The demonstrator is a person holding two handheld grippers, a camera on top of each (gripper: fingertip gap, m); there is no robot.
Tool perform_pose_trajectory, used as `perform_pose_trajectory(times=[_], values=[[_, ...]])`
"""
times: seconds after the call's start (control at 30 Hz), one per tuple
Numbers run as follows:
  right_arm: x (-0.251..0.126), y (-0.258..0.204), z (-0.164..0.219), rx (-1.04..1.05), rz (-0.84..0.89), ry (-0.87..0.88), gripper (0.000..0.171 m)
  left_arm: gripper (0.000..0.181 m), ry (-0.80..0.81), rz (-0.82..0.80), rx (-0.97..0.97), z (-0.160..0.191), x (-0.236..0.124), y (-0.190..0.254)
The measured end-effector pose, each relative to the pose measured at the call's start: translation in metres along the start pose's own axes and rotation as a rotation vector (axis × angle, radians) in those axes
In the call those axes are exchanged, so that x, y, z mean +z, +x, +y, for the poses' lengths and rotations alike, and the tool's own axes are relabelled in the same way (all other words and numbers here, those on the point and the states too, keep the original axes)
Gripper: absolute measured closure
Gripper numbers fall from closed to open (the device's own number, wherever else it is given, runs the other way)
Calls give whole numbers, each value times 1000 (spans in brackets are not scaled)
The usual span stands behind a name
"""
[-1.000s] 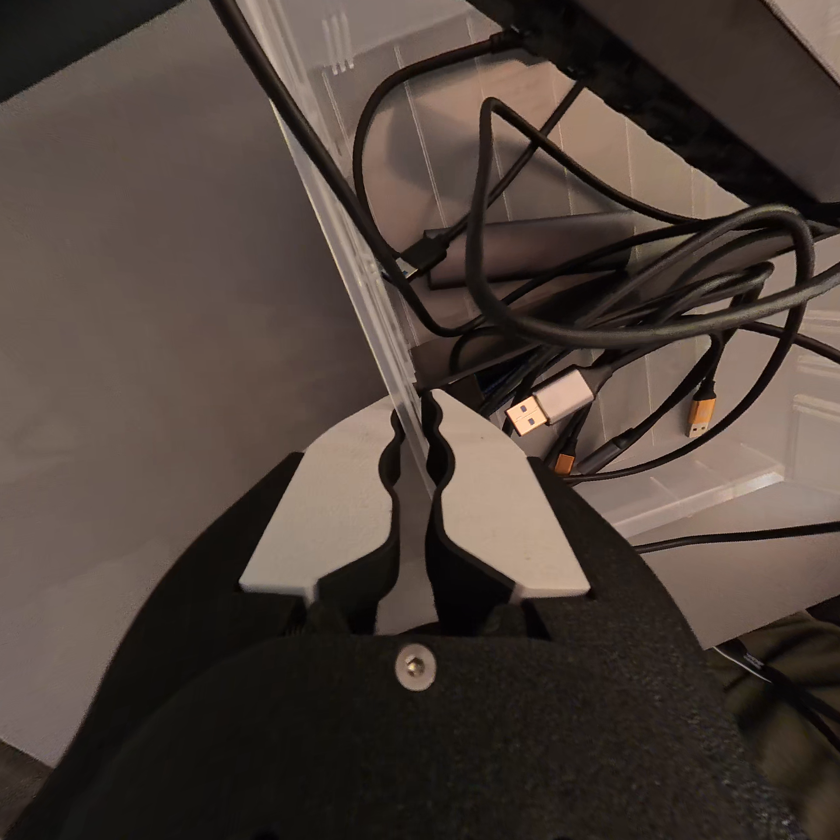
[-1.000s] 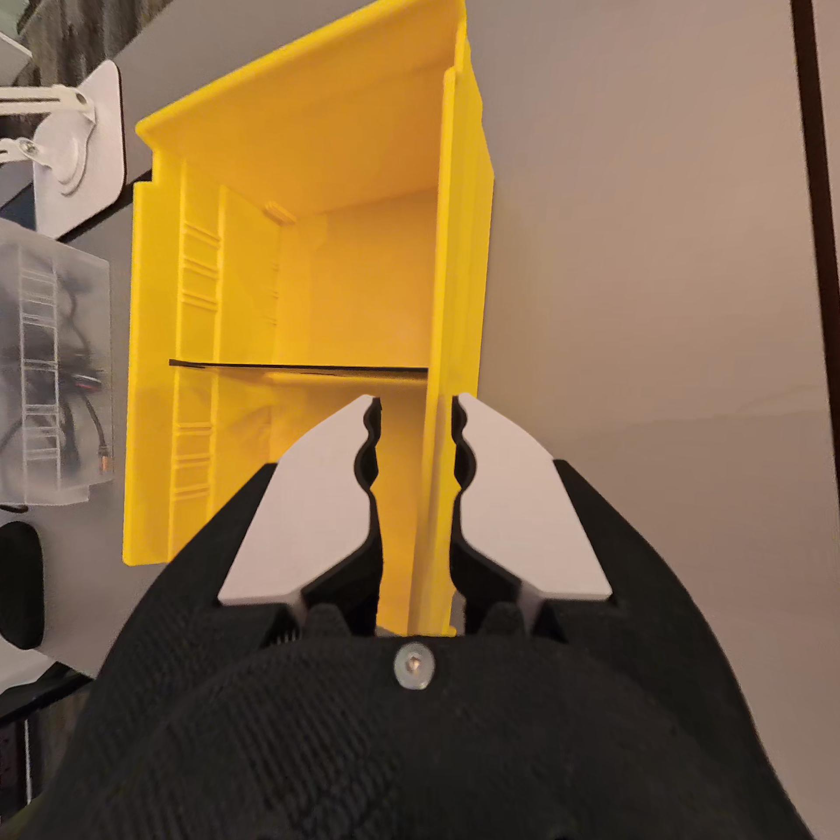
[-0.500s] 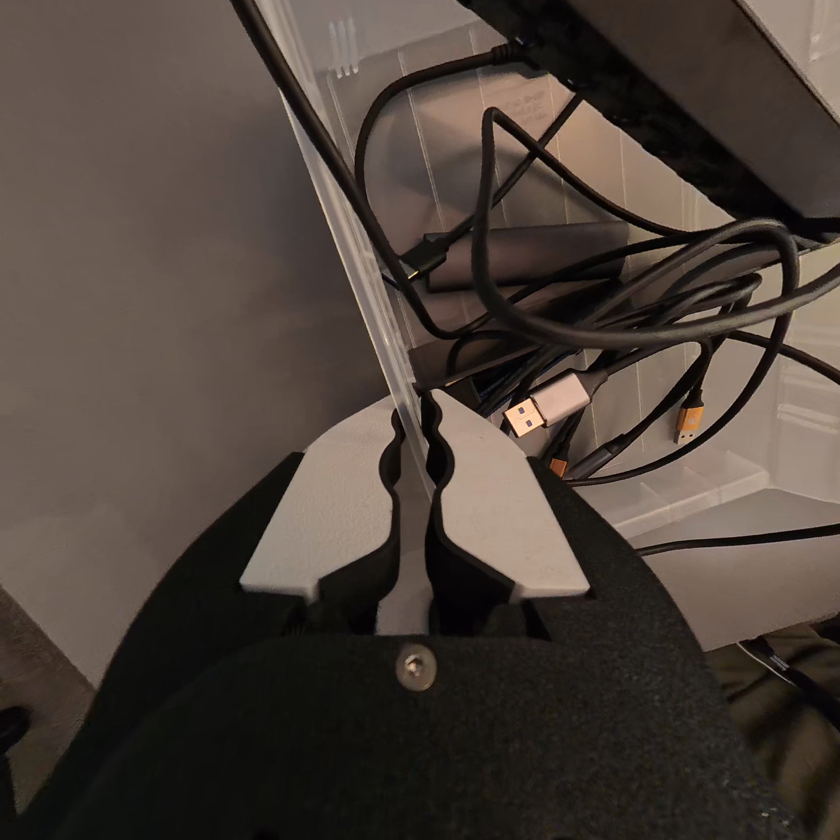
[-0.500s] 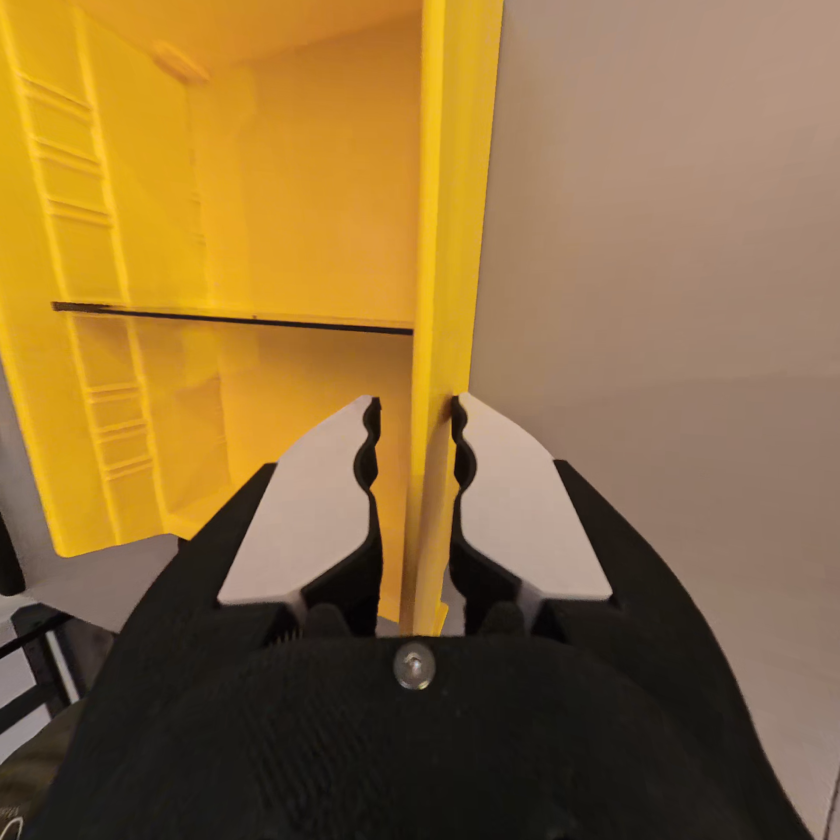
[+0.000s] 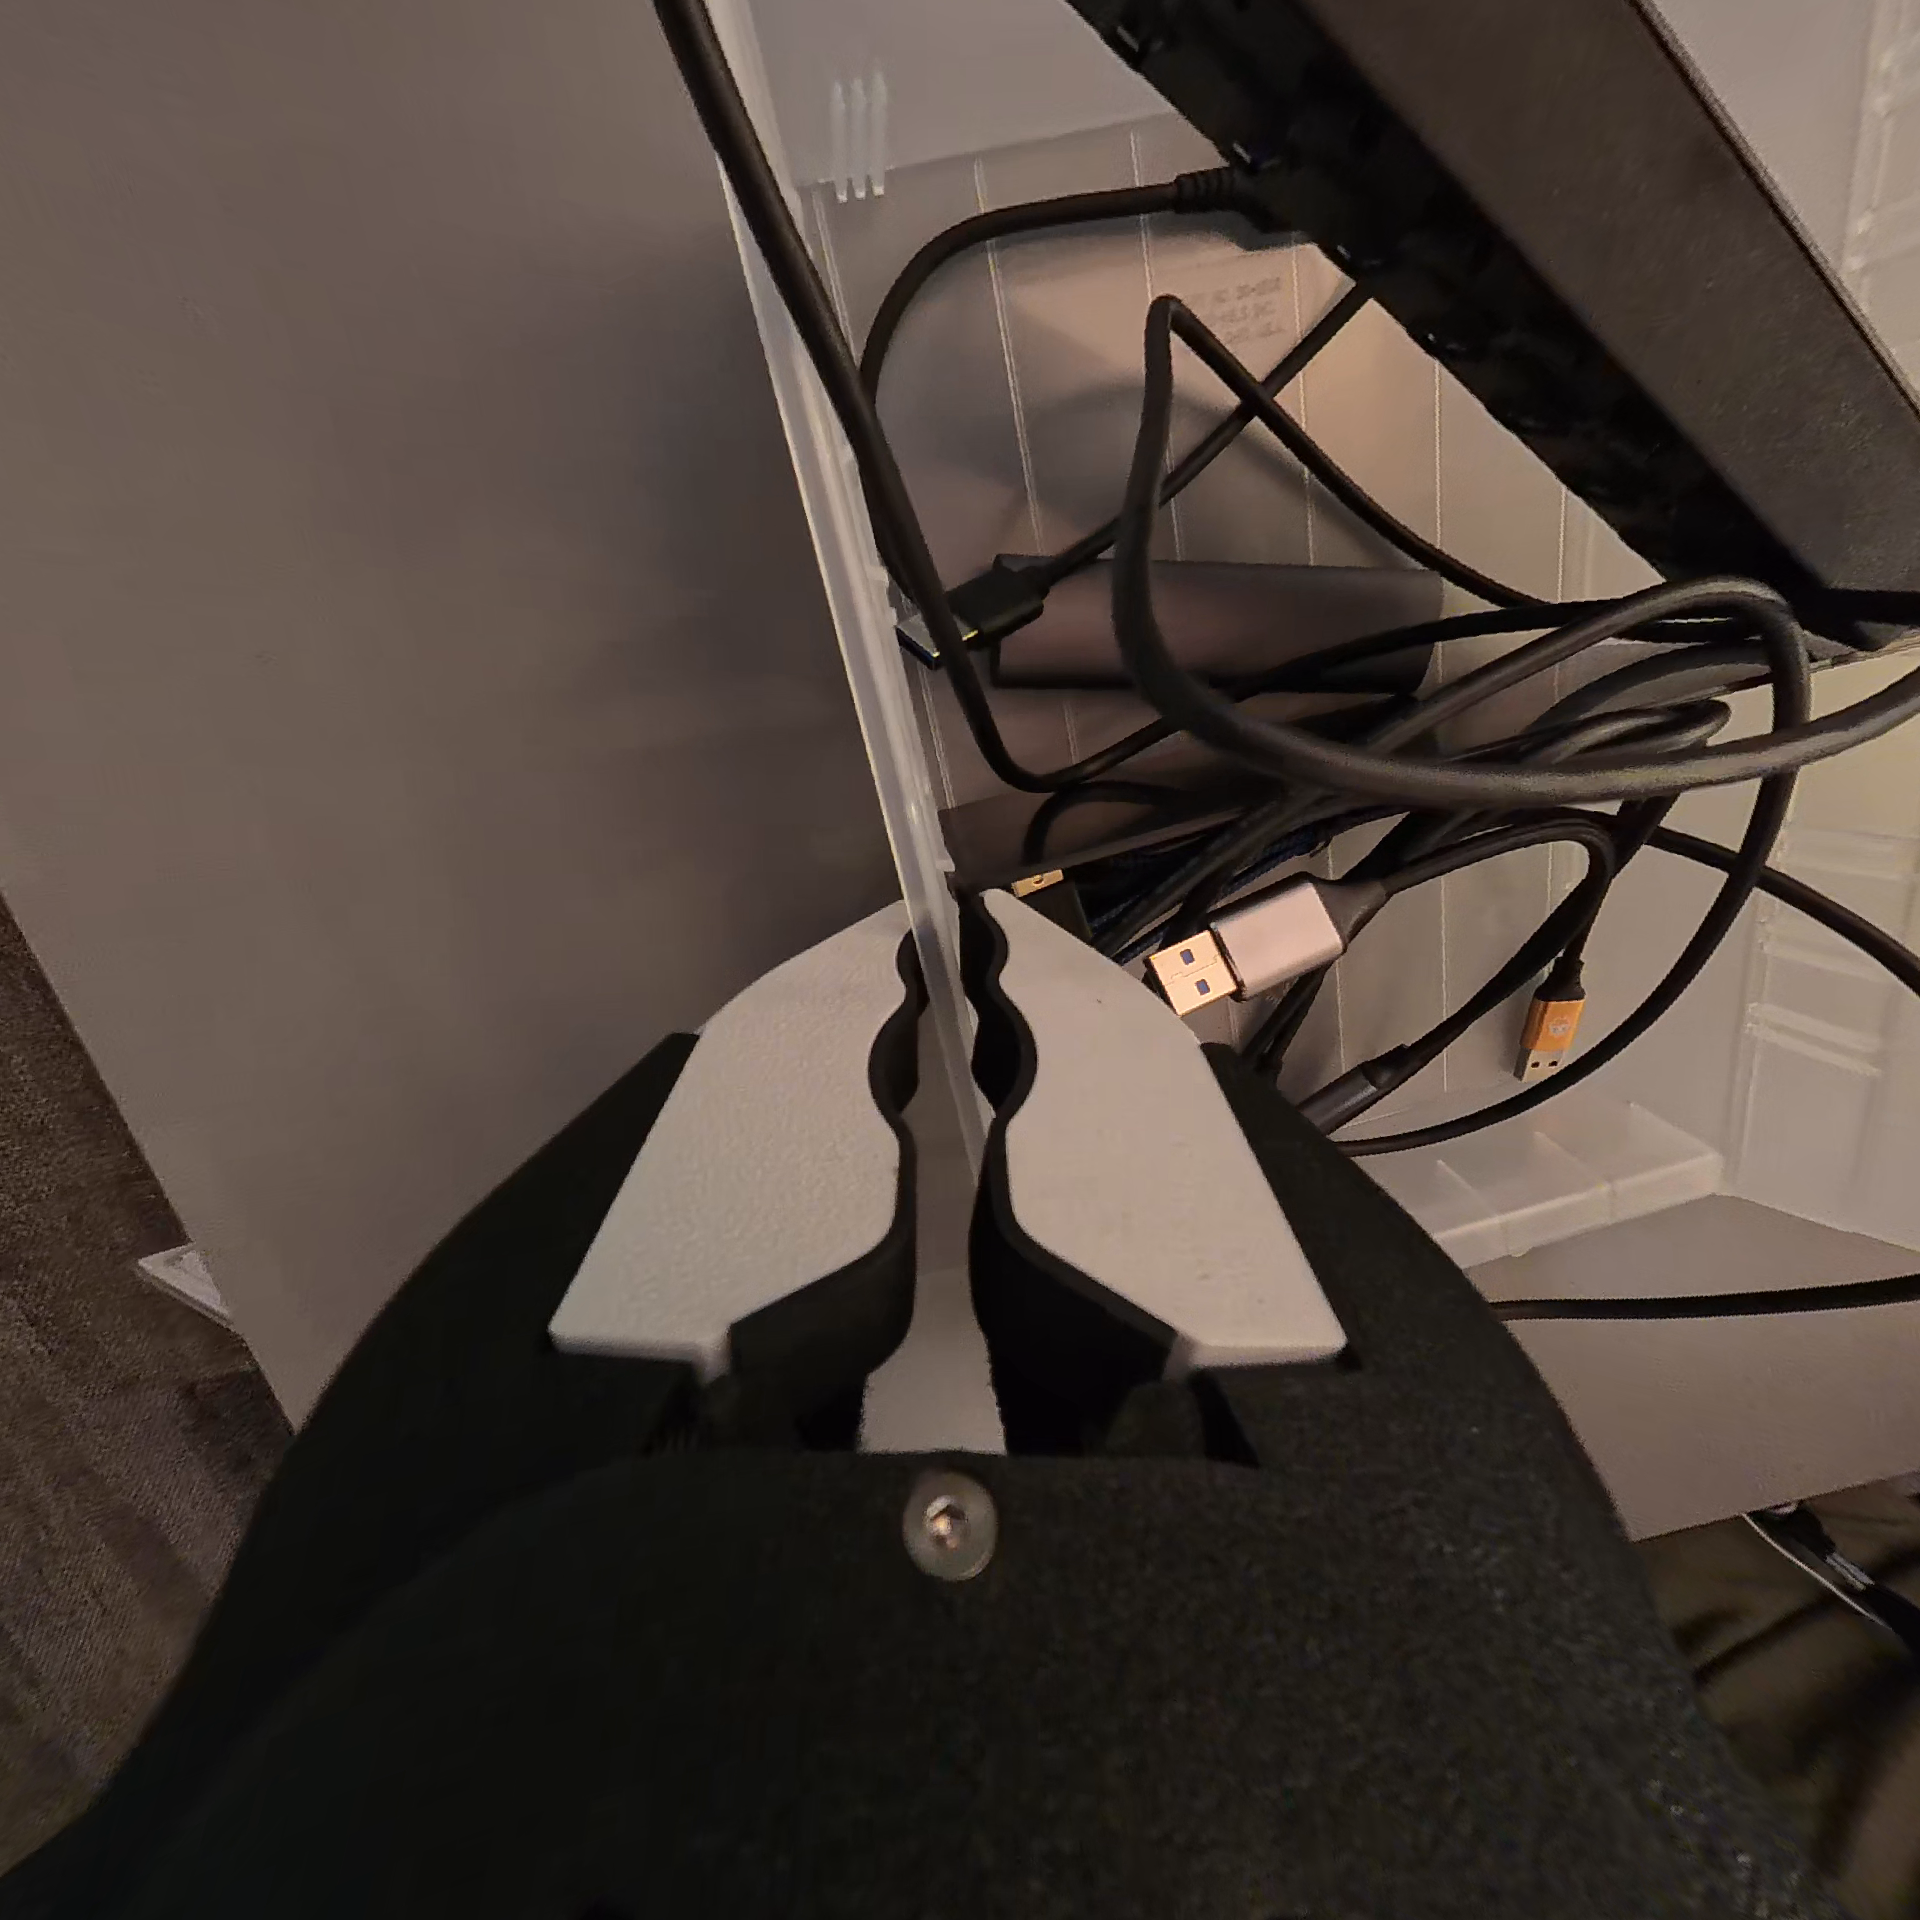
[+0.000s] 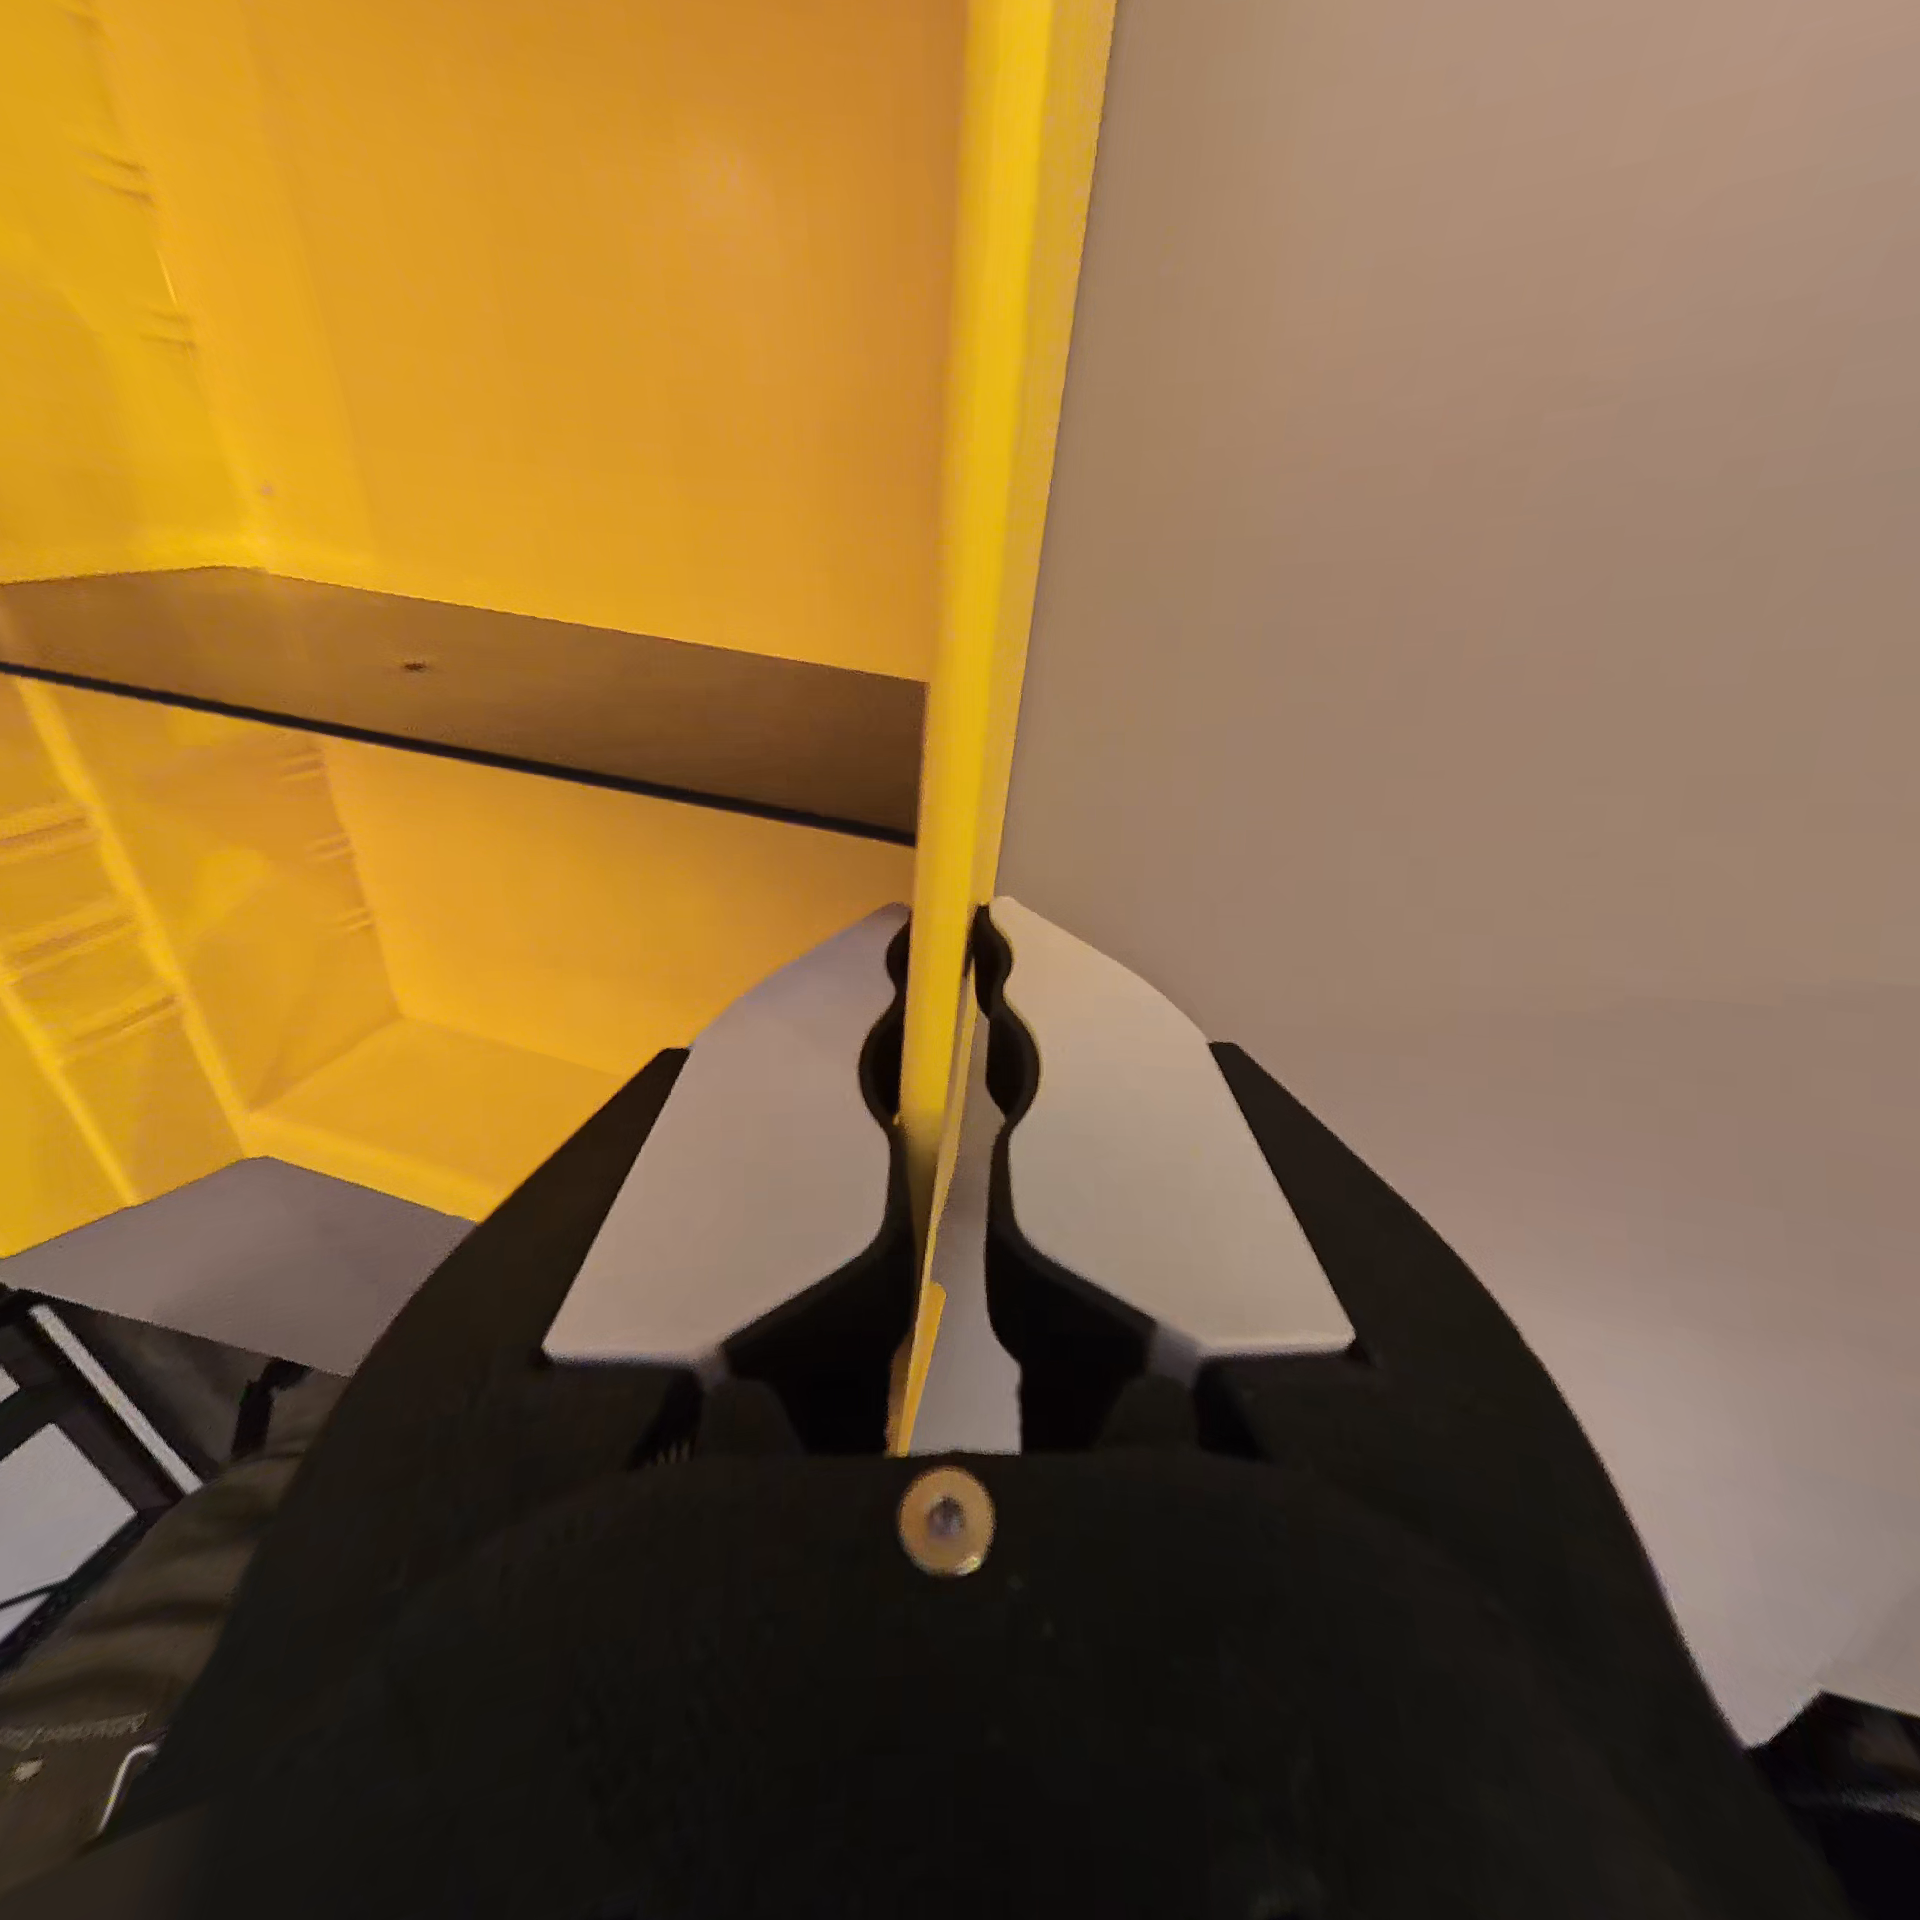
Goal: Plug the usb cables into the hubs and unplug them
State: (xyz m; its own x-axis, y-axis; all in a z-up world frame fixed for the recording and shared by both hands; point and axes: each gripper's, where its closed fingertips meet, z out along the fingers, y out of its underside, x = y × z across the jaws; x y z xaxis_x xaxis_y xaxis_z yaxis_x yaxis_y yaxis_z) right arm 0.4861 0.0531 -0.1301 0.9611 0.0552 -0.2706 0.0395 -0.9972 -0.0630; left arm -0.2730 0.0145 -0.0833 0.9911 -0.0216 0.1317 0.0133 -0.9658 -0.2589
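Note:
In the left wrist view my left gripper (image 5: 948,920) is shut on the side wall of a clear plastic bin (image 5: 831,499). The bin holds grey USB hubs (image 5: 1236,623) and a tangle of black cables (image 5: 1455,748). A loose silver USB plug with a gold tip (image 5: 1242,956) and a small orange plug (image 5: 1550,1029) lie inside. In the right wrist view my right gripper (image 6: 945,914) is shut on the right side wall of a yellow bin (image 6: 997,520). The yellow bin has a dark divider (image 6: 468,675) across it and looks empty.
Both bins rest on a pale tabletop (image 6: 1507,623). A dark box or device (image 5: 1610,260) hangs over the clear bin's top right. A cable (image 5: 1351,1304) trails over the table's edge. Grey carpet (image 5: 94,1351) shows at lower left. Left tips to right tips: about 75 cm.
My right gripper moved forward along the yellow bin's wall and closed its fingers onto it. My left gripper kept its hold on the clear bin's wall; that view shifted towards the table's left edge.

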Motion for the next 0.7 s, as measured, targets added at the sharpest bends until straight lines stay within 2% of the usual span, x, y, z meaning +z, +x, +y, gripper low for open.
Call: perform_pose_trajectory(times=[0.1,0.3,0.7], values=[[4,-13,-4,-50,58,-31,164,176,4,-1,-3,2,-1,-4],[10,-32,-7,-82,58,-65,164,176,2,-10,-4,5,-3,-12],[4,-13,-11,5,-21,-2,161,176,13,-25,0,9,-5,-18]])
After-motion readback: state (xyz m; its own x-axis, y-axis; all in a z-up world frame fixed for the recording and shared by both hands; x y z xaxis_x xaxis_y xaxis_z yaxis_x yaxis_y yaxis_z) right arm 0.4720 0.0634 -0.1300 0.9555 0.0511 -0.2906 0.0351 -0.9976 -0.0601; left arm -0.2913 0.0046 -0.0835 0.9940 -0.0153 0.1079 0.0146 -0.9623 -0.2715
